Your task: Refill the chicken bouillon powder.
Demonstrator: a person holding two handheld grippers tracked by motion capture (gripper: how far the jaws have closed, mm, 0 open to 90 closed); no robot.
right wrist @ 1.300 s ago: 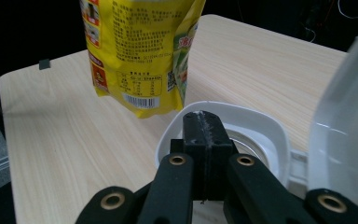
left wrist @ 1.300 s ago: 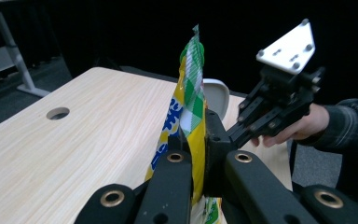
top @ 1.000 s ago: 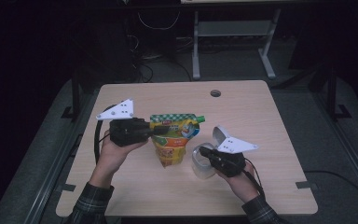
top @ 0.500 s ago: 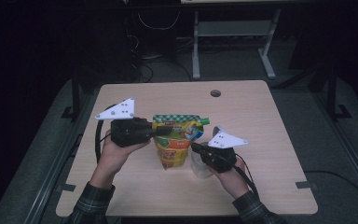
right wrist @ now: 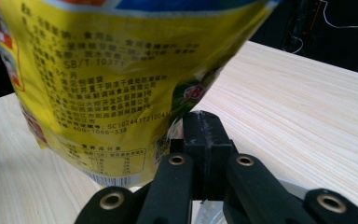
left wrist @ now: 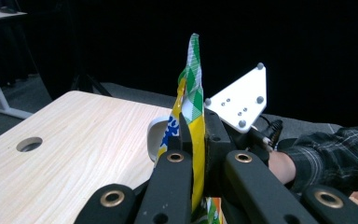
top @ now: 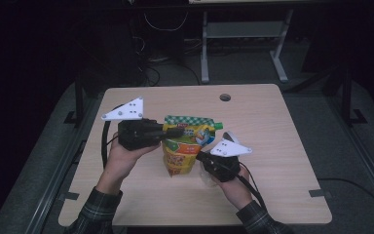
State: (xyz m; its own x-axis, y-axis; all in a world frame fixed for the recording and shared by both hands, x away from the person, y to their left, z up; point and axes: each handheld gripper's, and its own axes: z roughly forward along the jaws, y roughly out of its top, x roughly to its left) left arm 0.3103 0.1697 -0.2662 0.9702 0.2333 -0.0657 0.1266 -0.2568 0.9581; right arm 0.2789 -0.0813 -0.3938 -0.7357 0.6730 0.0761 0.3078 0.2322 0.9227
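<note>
In the high view, the yellow pouch (top: 184, 146) is standing upright near the middle of the surface (top: 282, 146), its long axis running up to a green sealed top, and the left hand-held gripper (top: 171, 131) is pinching that top edge from the left. The right hand-held gripper (top: 200, 157) is sitting lower, just beside the pouch's right flank, with a white roll (top: 228, 138) close behind it; open surface is lying all round, edges well apart. In the left gripper view, the jaws are clamping the pouch (left wrist: 192, 116) edge-on, the seal rising above them. In the right gripper view, the jaws are standing closed, empty, tips just under the pouch's (right wrist: 116, 70) lower right corner, so I judge the right hand nearer for any grasp low down.
</note>
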